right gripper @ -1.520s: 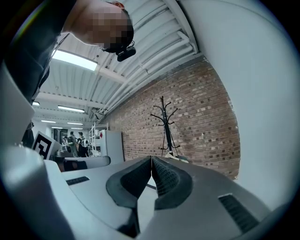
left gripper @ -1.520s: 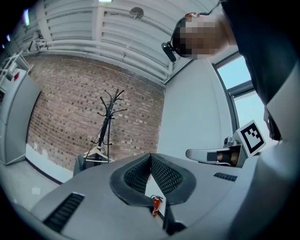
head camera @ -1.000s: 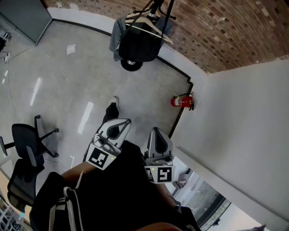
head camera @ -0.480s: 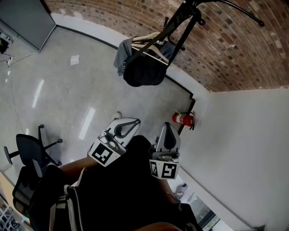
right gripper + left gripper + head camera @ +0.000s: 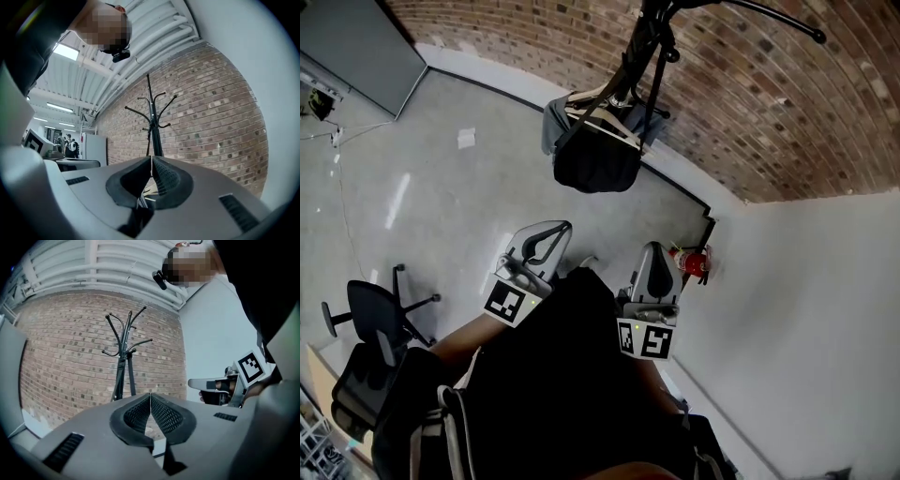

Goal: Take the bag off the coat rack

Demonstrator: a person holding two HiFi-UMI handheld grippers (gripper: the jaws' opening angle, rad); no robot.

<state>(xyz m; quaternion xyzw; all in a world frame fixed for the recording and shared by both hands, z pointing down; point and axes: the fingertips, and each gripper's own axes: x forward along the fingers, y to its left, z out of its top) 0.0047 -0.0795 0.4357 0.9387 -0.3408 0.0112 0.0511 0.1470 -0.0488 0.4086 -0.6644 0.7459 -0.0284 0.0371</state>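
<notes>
Black bag hangs on rack, nearer than a second ago; left gripper and right gripper closed empty, grab pending.

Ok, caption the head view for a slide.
Shut left tongs and right tongs face the black bag on the coat rack.

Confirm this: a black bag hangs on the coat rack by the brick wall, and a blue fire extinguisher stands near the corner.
Not quite: the fire extinguisher is red, not blue, as the head view shows. The black bag does hang on the coat rack by the brick wall, and the extinguisher does stand near the corner.
</notes>
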